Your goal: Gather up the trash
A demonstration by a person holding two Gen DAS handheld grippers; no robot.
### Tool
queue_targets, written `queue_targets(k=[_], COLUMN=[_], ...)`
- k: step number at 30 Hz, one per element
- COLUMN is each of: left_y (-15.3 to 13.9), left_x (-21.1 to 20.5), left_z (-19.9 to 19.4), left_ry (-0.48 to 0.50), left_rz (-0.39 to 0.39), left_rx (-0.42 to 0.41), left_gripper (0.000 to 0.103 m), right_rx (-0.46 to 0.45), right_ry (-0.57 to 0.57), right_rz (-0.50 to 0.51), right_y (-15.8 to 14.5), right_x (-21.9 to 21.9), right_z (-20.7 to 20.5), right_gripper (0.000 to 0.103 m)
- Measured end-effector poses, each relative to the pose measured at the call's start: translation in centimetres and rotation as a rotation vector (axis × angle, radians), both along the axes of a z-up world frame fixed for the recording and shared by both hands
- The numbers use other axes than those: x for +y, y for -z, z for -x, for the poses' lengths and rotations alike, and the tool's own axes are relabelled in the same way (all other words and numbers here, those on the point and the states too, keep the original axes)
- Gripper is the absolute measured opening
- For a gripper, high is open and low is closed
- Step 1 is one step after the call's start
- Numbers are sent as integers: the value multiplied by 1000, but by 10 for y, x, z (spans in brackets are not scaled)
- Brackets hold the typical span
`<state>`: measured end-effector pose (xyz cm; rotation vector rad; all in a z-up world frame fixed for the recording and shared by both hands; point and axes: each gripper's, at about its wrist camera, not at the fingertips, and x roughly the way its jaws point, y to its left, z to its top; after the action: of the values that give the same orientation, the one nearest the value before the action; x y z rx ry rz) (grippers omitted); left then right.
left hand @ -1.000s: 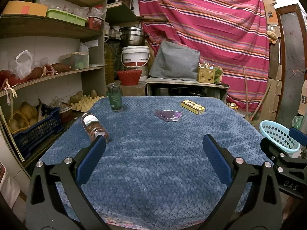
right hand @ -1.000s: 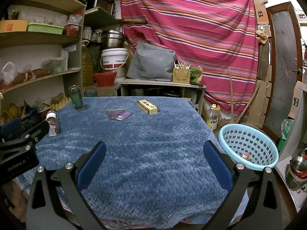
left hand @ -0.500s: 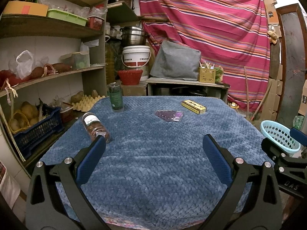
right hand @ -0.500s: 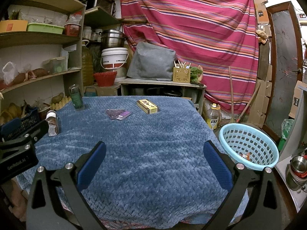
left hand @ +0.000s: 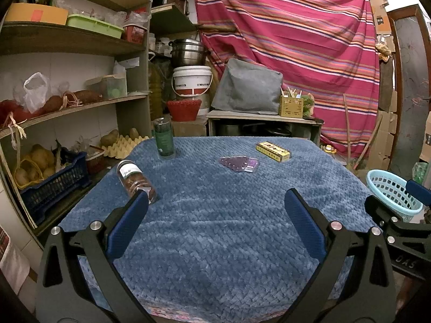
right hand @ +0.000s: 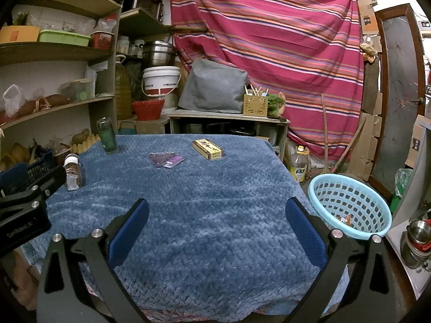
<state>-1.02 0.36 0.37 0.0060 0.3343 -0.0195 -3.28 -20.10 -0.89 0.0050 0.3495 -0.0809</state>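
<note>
Tools left (left hand: 215, 210) and right (right hand: 215, 215), both wide and empty, hover almost unmoved over the worktop (right hand: 215, 202), so no collecting has begun: jar (left hand: 136, 181), green can (left hand: 163, 141), purple packet (left hand: 239, 163) and yellow box (left hand: 273, 151) remain there, basket (right hand: 350, 207) beside.

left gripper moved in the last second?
Barely. In the left wrist view the jar on the blue cloth sits a touch lower and further right than before, so the open left gripper crept slightly forward and left.
</note>
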Motion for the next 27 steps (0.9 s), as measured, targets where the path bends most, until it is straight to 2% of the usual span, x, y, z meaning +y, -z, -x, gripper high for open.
queue_targets(k=[27], left_y=[0], left_x=[1], left_z=[-1], left_ry=[0], left_rz=[3], left_rx=[-3], left_gripper=[98], right_rx=[7], right_ry=[-4], right_rz=[4], right_y=[2], right_x=[-2], right_z=[-2], right_gripper=[99])
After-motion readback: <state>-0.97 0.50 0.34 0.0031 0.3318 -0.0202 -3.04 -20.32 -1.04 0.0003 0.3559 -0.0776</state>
